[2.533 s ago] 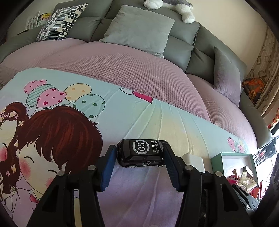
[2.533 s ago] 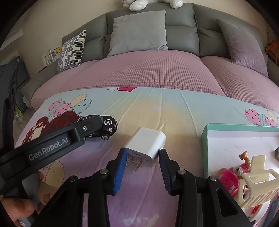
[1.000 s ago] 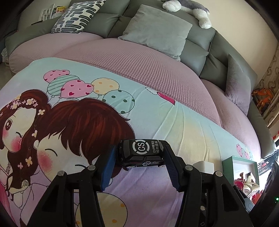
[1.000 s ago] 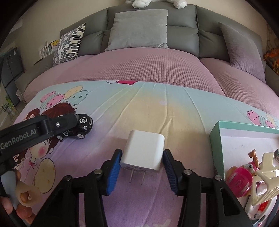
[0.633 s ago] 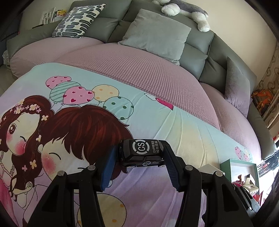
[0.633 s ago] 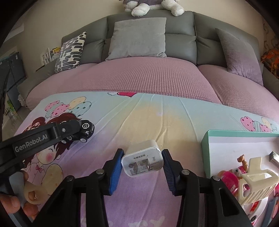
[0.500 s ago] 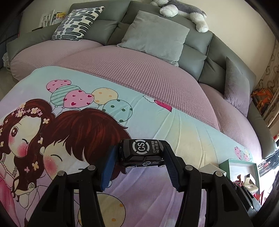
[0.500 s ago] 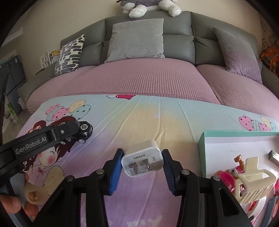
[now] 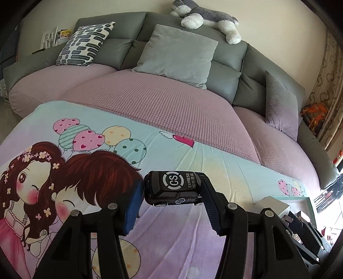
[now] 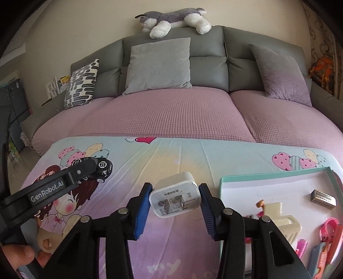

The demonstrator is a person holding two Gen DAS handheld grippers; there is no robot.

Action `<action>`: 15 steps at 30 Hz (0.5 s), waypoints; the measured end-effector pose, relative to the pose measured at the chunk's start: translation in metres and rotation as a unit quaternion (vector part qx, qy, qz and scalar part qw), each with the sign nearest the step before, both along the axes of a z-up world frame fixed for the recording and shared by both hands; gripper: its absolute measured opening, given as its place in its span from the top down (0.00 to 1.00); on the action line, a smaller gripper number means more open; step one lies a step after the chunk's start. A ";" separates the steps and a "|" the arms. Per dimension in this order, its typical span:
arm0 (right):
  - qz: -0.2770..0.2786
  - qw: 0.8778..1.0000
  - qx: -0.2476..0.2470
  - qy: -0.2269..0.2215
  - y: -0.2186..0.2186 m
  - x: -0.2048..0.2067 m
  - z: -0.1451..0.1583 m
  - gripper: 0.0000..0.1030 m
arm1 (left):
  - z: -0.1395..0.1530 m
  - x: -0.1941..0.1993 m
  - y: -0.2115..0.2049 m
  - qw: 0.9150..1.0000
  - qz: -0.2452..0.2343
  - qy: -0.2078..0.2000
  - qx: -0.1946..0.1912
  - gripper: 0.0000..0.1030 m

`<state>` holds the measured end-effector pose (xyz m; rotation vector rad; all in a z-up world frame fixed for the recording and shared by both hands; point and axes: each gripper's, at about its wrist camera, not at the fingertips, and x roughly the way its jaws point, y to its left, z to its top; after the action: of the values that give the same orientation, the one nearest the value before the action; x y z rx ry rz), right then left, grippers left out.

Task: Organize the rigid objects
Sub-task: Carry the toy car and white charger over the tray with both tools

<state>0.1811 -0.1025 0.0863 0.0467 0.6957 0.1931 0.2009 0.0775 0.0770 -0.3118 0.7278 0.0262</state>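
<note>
My left gripper (image 9: 172, 193) is shut on a black toy car (image 9: 171, 188) with a "CS EXPRESS" roof, held above the cartoon bedsheet (image 9: 193, 156). In the right wrist view the same car (image 10: 100, 167) shows at the left in the left gripper (image 10: 90, 168). My right gripper (image 10: 175, 200) is shut on a white plug charger (image 10: 174, 198), prongs facing the camera, lifted above the sheet. A teal-rimmed box (image 10: 257, 175) lies at the lower right. The charger also shows in the left wrist view (image 9: 271, 205).
The box holds a cream toy chair (image 10: 283, 221), a small metal block (image 10: 323, 198) and pink items (image 10: 330, 227). Beyond the sheet lie a pink quilted cover (image 10: 171, 113), grey cushions (image 10: 158, 65), a patterned pillow (image 10: 82, 84) and a plush dog (image 10: 171, 18).
Both grippers have risen and tilted up with their objects; the charger turned from lying on the sheet to prongs facing me. The box has slid further into the right wrist view.
</note>
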 end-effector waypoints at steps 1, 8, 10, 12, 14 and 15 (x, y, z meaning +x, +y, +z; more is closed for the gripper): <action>-0.007 1.000 0.000 -0.003 -0.006 -0.002 0.005 0.54 | 0.004 -0.001 -0.004 1.000 -0.006 -0.005 0.002 0.45; -0.077 0.997 -0.002 -0.020 -0.064 -0.018 0.035 0.54 | 0.029 -0.005 -0.053 0.996 -0.075 -0.041 0.013 0.45; -0.104 0.994 -0.001 -0.022 -0.085 -0.024 0.042 0.54 | 0.035 -0.005 -0.074 0.993 -0.104 -0.051 0.018 0.45; -0.131 0.991 -0.001 -0.026 -0.105 -0.030 0.049 0.54 | 0.040 -0.007 -0.097 0.988 -0.139 -0.059 0.019 0.45; -0.156 0.987 -0.001 -0.027 -0.125 -0.037 0.055 0.54 | 0.042 -0.009 -0.121 0.983 -0.173 -0.060 0.023 0.45; -0.166 0.986 0.000 -0.024 -0.134 -0.040 0.056 0.54 | 0.043 -0.010 -0.132 0.980 -0.188 -0.061 0.028 0.45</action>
<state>0.1408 -0.2362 0.1423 0.1557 0.6293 -0.1256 0.1908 -0.0548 0.1195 -0.1162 0.6532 -0.3282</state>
